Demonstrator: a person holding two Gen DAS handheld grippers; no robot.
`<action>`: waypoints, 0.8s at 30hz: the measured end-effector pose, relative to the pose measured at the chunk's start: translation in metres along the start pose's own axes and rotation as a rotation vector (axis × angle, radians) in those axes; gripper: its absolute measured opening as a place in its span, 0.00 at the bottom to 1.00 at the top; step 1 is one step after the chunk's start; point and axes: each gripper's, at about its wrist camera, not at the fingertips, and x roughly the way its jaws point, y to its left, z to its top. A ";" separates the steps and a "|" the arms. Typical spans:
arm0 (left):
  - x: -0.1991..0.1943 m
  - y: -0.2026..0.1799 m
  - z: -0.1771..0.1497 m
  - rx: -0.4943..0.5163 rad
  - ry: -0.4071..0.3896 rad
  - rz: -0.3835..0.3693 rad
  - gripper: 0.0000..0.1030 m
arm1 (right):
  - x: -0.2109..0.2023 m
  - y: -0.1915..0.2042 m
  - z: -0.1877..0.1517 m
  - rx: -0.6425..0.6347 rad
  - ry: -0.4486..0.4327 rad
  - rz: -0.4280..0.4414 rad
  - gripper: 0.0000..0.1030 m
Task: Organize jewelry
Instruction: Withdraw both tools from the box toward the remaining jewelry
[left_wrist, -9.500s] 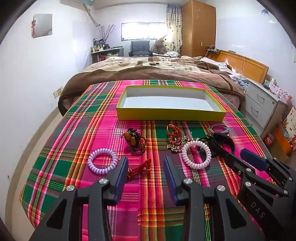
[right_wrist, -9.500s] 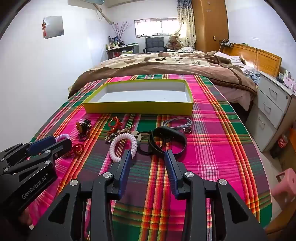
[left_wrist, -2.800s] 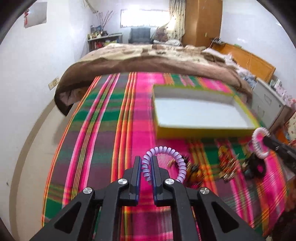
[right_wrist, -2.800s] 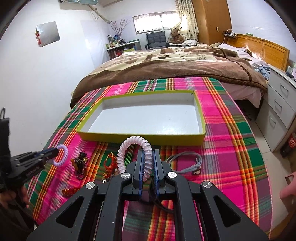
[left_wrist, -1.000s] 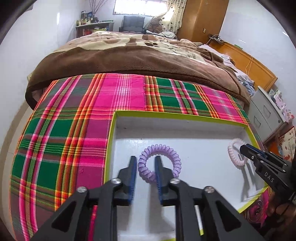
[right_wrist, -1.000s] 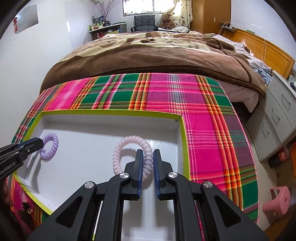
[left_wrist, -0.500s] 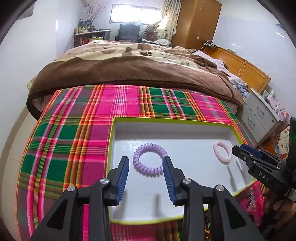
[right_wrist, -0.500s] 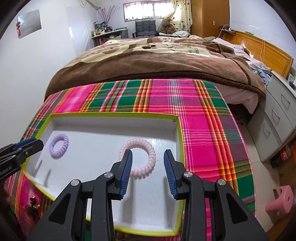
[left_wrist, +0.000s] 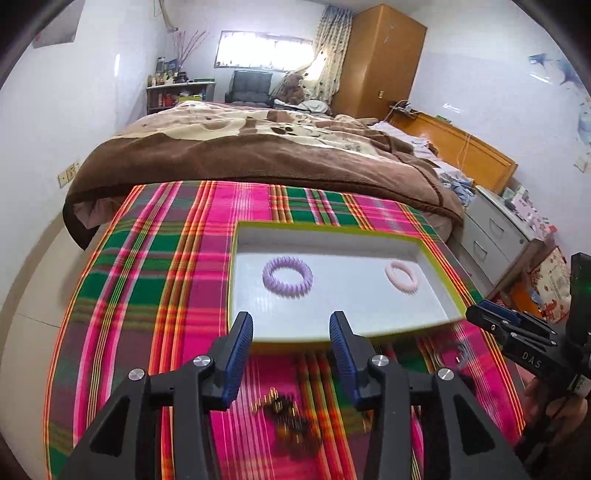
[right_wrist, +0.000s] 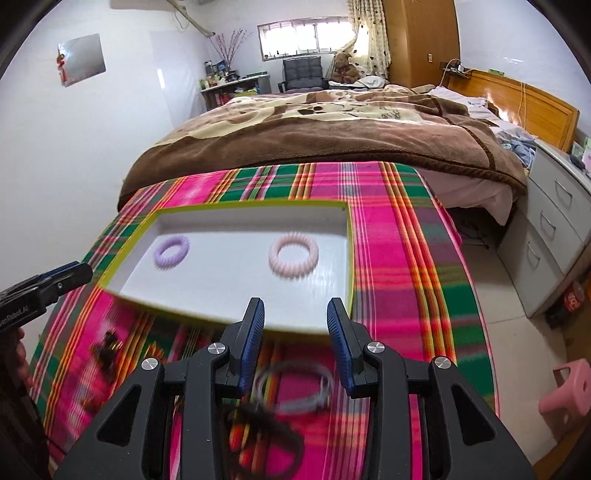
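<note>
A yellow-rimmed box (left_wrist: 441, 254) with a white floor lies on the plaid cloth. Inside it rest a purple spiral bracelet (left_wrist: 287, 277) and a pink spiral bracelet (left_wrist: 401, 277); the right wrist view shows the same purple bracelet (right_wrist: 171, 252) and pink bracelet (right_wrist: 293, 254). My left gripper (left_wrist: 291, 326) hovers at the box's near edge, its jaws still opening, nothing between them. My right gripper (right_wrist: 294, 314) stands open and empty over the near rim (right_wrist: 351, 258). Below it lie a grey band (right_wrist: 295, 387) and a dark strap (right_wrist: 266, 424), blurred. Beaded charms (left_wrist: 284, 410) lie under the left gripper.
Plaid cloth (left_wrist: 147, 280) covers the table, which butts against a bed with a brown blanket (left_wrist: 258, 155). Grey drawers (right_wrist: 554, 236) and a pink stool (right_wrist: 569, 387) stand to the right. More small jewelry (right_wrist: 107, 343) lies at the left of the cloth.
Both grippers let go of their spiral bracelets inside the box, opened, and pulled back and up toward the near edge. The bracelets stay on the box floor.
</note>
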 end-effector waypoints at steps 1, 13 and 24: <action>-0.004 0.000 -0.005 0.005 0.002 0.008 0.42 | -0.004 0.000 -0.004 0.003 -0.001 0.001 0.35; -0.037 0.005 -0.054 0.033 0.004 -0.005 0.42 | -0.025 0.002 -0.051 -0.029 0.021 -0.006 0.35; -0.038 0.000 -0.097 0.119 0.079 -0.011 0.42 | -0.020 0.003 -0.074 -0.043 0.072 0.000 0.47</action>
